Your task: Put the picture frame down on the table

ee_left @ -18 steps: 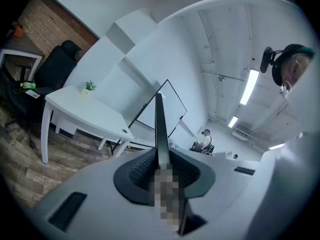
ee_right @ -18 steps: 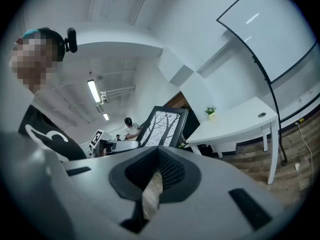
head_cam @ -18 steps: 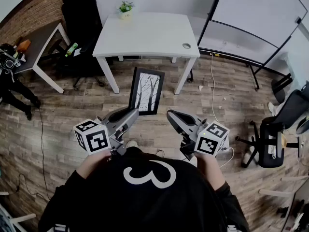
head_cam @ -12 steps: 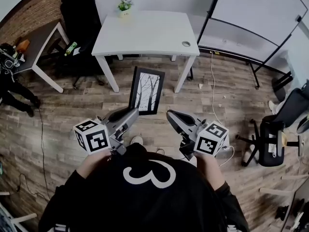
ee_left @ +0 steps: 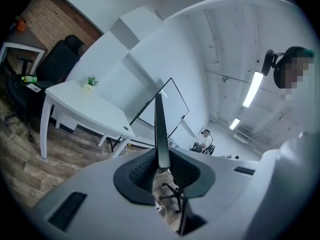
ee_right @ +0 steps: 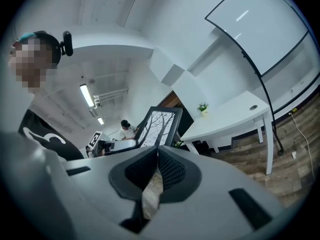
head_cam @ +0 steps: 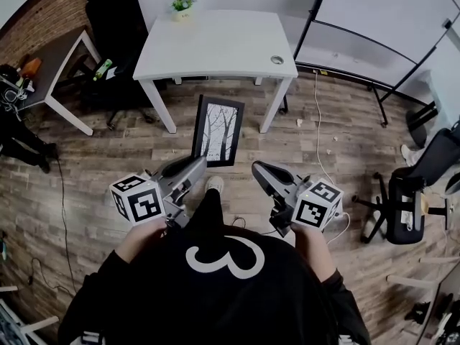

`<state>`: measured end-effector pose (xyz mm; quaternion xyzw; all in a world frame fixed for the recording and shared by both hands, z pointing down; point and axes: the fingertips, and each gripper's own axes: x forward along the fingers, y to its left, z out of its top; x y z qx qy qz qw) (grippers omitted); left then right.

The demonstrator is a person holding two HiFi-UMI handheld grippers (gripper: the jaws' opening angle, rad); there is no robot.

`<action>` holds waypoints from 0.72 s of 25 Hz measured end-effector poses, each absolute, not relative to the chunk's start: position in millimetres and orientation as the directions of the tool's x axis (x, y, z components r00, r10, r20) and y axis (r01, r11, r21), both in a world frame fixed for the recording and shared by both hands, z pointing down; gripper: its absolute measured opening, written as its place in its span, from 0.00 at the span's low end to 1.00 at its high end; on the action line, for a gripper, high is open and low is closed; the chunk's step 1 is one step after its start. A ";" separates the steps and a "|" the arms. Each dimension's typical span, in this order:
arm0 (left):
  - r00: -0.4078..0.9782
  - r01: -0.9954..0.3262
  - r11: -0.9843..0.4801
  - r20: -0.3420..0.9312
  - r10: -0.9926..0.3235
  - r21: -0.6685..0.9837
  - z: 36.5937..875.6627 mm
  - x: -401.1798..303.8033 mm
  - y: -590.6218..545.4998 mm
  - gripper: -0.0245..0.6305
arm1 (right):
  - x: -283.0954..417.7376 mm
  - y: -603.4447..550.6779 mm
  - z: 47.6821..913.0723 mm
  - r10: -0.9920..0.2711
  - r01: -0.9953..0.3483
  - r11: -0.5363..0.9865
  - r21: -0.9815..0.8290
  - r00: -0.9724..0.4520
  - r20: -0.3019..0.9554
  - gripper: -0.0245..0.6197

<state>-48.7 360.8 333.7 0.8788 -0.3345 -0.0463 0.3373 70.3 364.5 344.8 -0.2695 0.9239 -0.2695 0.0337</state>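
A black picture frame (head_cam: 218,130) with a bare-tree print hangs upright over the wooden floor, in front of the white table (head_cam: 215,45). My left gripper (head_cam: 198,165) is shut on its lower left edge; in the left gripper view the frame (ee_left: 161,129) stands edge-on, pinched between the pads (ee_left: 145,169). My right gripper (head_cam: 259,169) stays a little to the right of the frame, apart from it, its jaws shut with nothing between them. From the right gripper view the frame (ee_right: 160,126) shows beyond the closed tips (ee_right: 157,151), with the table (ee_right: 230,119) to its right.
A small potted plant (head_cam: 182,4) stands at the table's far left corner. A black office chair (head_cam: 115,20) and a grey side table (head_cam: 50,70) are at the left. A whiteboard (head_cam: 388,27), a floor cable (head_cam: 316,121) and another chair (head_cam: 417,200) are at the right.
The table and floor have slid nearer in the head view, and a shoe now steps forward under the frame. Both grippers and the frame keep their places relative to each other.
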 end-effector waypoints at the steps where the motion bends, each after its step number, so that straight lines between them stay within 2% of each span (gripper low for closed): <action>1: 0.774 -0.555 -0.551 0.143 -0.617 0.624 333.5 -48.4 359.3 0.16 | 71.4 362.9 345.2 -0.520 -0.483 0.706 -0.518 -0.850 0.082 0.07; 18: 0.807 -0.522 -0.544 0.174 -0.564 0.657 347.4 -38.4 261.1 0.16 | 80.4 273.0 356.9 -0.566 -0.519 0.652 -0.553 -0.818 0.099 0.07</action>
